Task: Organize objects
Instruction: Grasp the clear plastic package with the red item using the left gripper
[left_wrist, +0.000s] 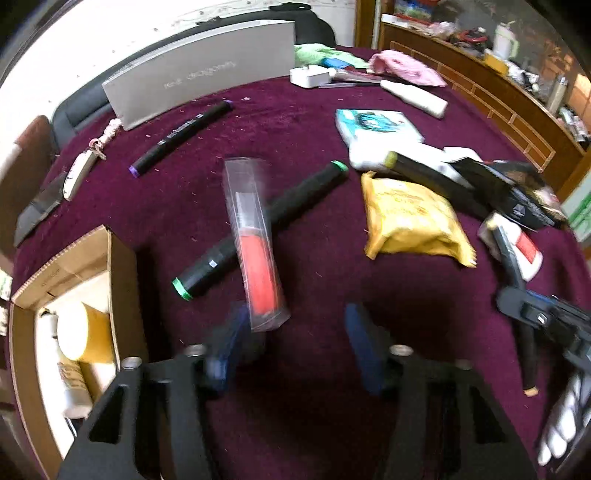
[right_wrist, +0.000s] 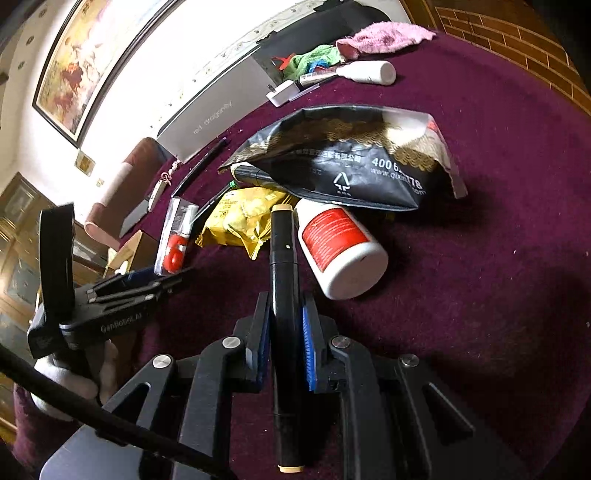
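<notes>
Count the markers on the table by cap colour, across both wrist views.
purple-capped marker: 1
green-capped marker: 1
yellow-green-capped marker: 1
tan-capped marker: 1
Total: 4

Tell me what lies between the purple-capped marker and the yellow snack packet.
In the left wrist view, between the purple-capped marker and yellow snack packet lie a clear box and green-capped marker.
</notes>
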